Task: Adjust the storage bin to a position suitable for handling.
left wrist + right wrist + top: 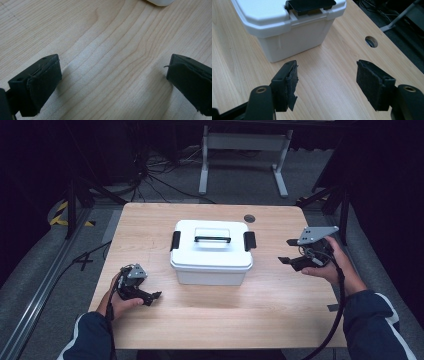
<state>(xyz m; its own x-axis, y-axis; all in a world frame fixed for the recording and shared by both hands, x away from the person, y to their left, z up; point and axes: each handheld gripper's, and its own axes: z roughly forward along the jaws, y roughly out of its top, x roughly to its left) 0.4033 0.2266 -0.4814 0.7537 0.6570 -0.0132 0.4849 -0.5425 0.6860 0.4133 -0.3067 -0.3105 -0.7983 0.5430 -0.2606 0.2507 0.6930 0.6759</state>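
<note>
A white plastic storage box (211, 252) with a black handle (212, 239) on its lid and a black latch (250, 240) at each end stands in the middle of the wooden table (215, 315). My left gripper (152, 298) lies low on the table at the front left, open, with bare wood between its pads (45, 80). My right gripper (286, 252) is lifted off the table to the right of the box, open and empty, pointing at the box's right end. In the right gripper view the box (289, 32) and its latch (309, 5) sit just beyond the pads (292, 82).
A round cable hole (249, 218) is in the table's far right part, also seen as the hole (371, 41) beside the right gripper. Behind the table stand a white frame (245, 155) and loose cables (165, 180) on the floor. Black stands flank both sides.
</note>
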